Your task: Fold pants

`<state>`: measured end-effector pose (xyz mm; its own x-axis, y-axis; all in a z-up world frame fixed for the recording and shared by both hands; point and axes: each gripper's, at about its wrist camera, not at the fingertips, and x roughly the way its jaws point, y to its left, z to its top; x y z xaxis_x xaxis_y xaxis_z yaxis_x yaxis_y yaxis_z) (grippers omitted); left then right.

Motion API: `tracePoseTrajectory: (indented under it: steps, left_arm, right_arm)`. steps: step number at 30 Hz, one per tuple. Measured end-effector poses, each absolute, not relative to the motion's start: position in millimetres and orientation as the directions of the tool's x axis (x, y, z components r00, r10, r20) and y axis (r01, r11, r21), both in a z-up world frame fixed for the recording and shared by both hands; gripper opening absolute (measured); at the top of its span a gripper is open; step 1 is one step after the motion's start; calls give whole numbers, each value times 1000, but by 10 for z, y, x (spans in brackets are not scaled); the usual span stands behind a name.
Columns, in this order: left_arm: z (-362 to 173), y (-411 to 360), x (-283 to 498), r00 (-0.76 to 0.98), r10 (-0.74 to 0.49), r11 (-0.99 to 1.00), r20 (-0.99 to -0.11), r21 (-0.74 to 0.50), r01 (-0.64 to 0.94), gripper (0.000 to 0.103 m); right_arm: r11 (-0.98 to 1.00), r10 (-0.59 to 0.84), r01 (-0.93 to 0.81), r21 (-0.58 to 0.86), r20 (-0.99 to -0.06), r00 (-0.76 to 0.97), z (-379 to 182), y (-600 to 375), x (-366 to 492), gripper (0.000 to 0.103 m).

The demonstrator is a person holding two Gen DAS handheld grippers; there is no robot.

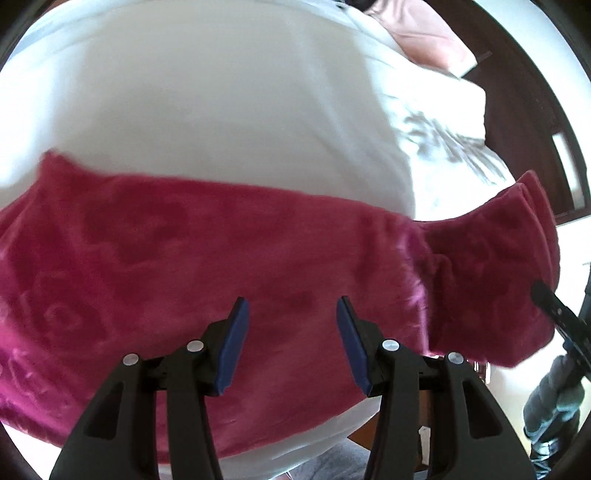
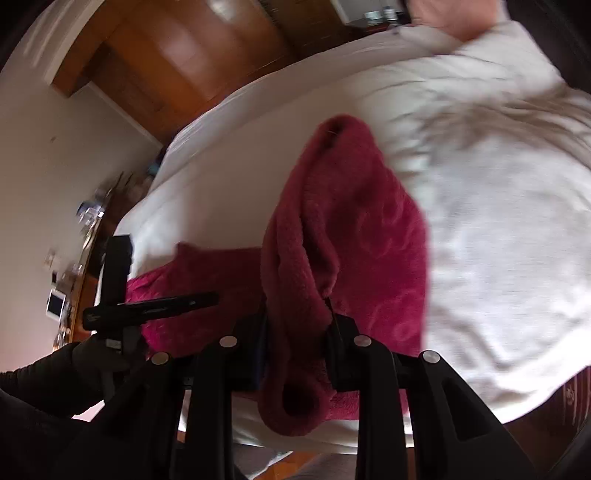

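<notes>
A bed covered by a white sheet fills most of both views. A pink pillow lies at its far end. A brown wooden wardrobe stands against the pale wall beyond.

A white-sheeted bed carries fuzzy crimson pants and a pink pillow.

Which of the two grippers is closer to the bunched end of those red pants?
Right. The right gripper is clamped on the bunched end of the red pants. The left gripper hangs open over the flat stretch, away from that end.
</notes>
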<state>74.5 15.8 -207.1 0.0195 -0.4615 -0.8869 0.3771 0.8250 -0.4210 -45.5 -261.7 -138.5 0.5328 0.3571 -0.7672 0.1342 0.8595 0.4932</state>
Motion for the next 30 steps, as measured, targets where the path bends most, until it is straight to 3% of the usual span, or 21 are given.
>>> tracePoseTrajectory:
  steps: [9, 15, 30]
  left_arm:
    - [-2038, 1098, 768, 52, -456, 852, -888, -419, 314, 49]
    - [-2058, 1642, 793, 73, -446, 869, -892, -412, 274, 49]
    - [-2162, 2165, 620, 64, -433, 879, -899, -405, 250, 49]
  right_arm:
    - [860, 425, 65, 506, -780, 460, -1667, -1469, -127, 25]
    - [907, 371, 47, 418, -849, 376, -2020, -905, -66, 25]
    - [939, 311, 42, 340, -898, 312, -2472, -246, 87, 27]
